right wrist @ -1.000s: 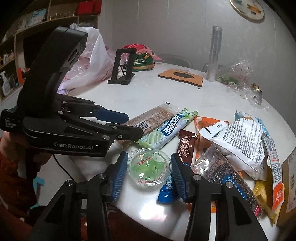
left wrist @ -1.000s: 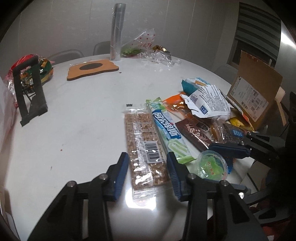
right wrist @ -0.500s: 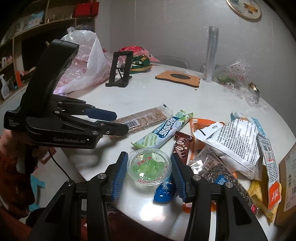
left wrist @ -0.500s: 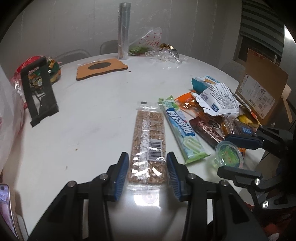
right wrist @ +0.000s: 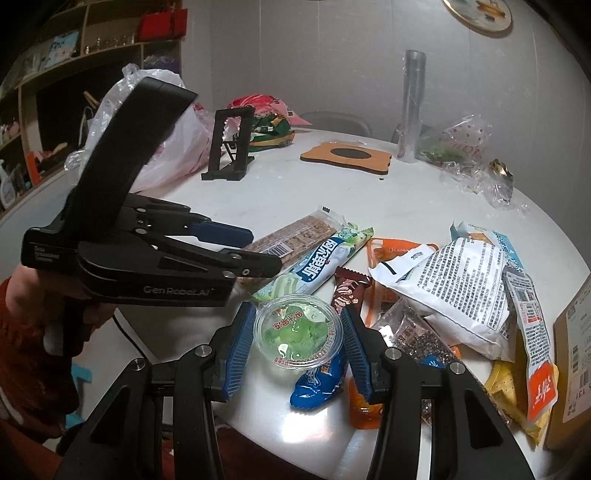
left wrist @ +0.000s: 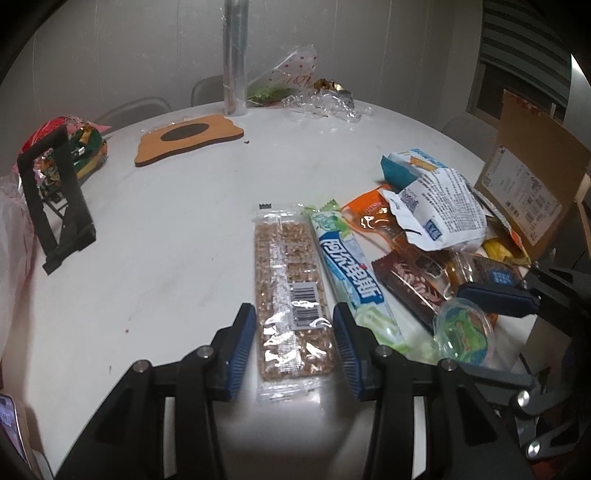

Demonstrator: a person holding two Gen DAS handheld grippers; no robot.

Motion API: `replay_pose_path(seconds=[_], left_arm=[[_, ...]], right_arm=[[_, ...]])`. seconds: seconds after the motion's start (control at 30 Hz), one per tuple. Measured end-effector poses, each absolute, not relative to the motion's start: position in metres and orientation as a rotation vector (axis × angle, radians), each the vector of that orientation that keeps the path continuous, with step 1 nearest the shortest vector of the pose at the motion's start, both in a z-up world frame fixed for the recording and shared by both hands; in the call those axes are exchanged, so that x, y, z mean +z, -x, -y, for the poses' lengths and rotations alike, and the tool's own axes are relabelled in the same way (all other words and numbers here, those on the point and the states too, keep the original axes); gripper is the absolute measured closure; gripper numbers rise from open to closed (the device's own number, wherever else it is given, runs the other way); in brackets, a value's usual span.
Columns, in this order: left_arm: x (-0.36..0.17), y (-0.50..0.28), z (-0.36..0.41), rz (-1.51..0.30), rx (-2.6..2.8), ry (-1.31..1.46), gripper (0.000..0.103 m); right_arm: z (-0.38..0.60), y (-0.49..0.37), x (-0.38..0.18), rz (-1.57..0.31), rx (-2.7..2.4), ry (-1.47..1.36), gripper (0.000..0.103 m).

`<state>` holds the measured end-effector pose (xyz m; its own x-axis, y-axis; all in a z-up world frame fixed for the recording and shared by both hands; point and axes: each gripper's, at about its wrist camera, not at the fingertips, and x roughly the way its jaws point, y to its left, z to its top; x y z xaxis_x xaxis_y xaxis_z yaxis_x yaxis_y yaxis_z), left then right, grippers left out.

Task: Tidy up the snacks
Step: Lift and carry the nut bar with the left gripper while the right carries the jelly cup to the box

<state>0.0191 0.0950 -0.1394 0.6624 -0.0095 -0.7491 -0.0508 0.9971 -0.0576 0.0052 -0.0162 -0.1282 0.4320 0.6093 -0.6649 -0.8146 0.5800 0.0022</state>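
Lower centre, left gripper [left wrist: 293, 347]: I straddle the cereal bar [left wrist: 291, 291], slid clear of the pile, pads not touching.
Right gripper [right wrist: 297, 334]: clamps jelly cup [right wrist: 297, 332].

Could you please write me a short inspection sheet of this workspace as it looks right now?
Surface: round white table, some specks.
Job's things: nut bar beside a green-blue stick pack; jelly cup; heap of packets at the right.
Clutter: black stand, wooden mat, clear tube, crumpled wrappers, cardboard box.
Grippers: left gripper straddles the nut bar, pads not touching; right gripper shut on the jelly cup.
Cables: nothing seen.
Surroundings: shelves, wall clock, plastic bag.
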Motion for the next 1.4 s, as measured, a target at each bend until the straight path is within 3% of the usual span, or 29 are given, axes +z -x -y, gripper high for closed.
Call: replay_pose_path(seconds=[0.8,1.03,1.4], left_arm=[[-0.138,-0.014,-0.100,-0.816,0.060,0.070,0.064],[-0.107,0.001,-0.097,-0.740,0.074,0.058,0.064],[-0.007,0.003,-0.049,-0.540,-0.017,-0.028,0.064]], right_arm=[[0.022,-0.011,-0.120,-0.651,0.911,0.332,0.060],[0.026,-0.009,-0.106,-0.604,0.908,0.338,0.060],[0.077,-0.013,-0.020,-0.419,0.839,0.280,0.060]])
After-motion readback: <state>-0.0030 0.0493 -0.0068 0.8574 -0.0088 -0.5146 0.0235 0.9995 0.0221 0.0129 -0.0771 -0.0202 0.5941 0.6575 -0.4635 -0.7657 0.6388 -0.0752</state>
